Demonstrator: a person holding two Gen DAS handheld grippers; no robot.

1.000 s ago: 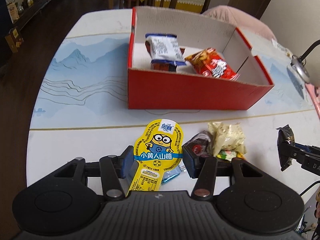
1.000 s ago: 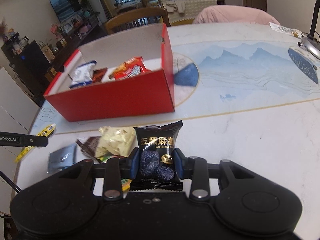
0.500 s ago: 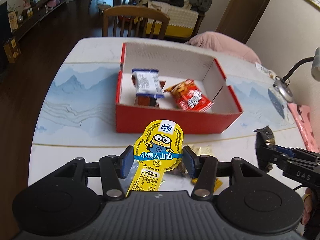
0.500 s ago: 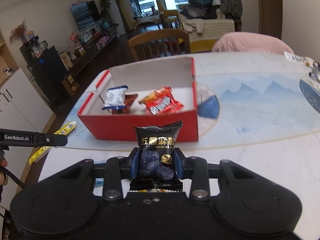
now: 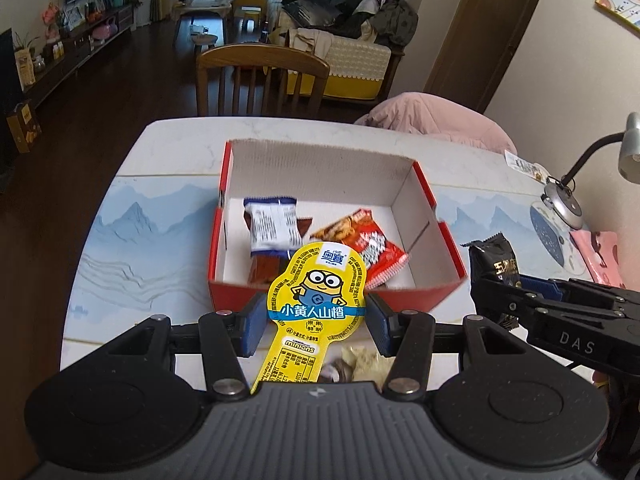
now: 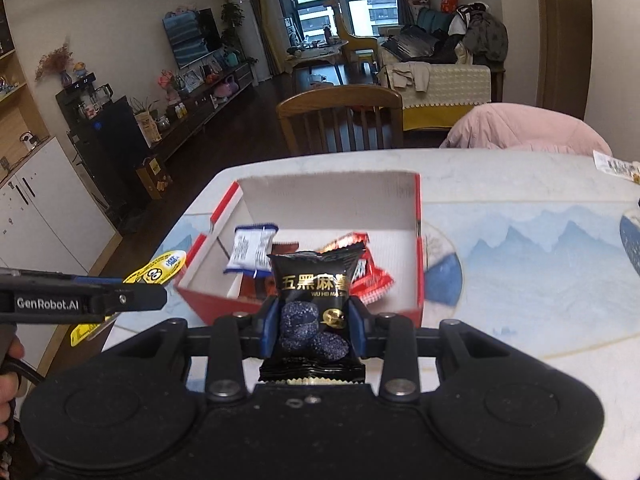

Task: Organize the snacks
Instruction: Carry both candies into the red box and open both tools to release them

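Note:
My left gripper (image 5: 316, 320) is shut on a yellow Minion snack pack (image 5: 316, 292) and holds it above the near wall of the red box (image 5: 336, 296). My right gripper (image 6: 314, 324) is shut on a black sesame snack bag (image 6: 316, 296), also raised in front of the red box (image 6: 418, 248). Inside the box lie a blue-white packet (image 5: 272, 226), a brown packet (image 5: 262, 268) and a red packet (image 5: 368, 248). The right gripper with its black bag (image 5: 494, 266) shows at the right of the left wrist view.
Loose snacks (image 5: 360, 364) lie on the white table (image 5: 160, 240) below the left gripper. A wooden chair (image 5: 260, 80) stands beyond the table. A desk lamp (image 5: 568, 200) and a pink item (image 5: 596, 252) are at the right edge.
Both grippers have risen with their snacks and now sit higher, looking down into the red box. The loose snacks on the table have dropped to the bottom of the view.

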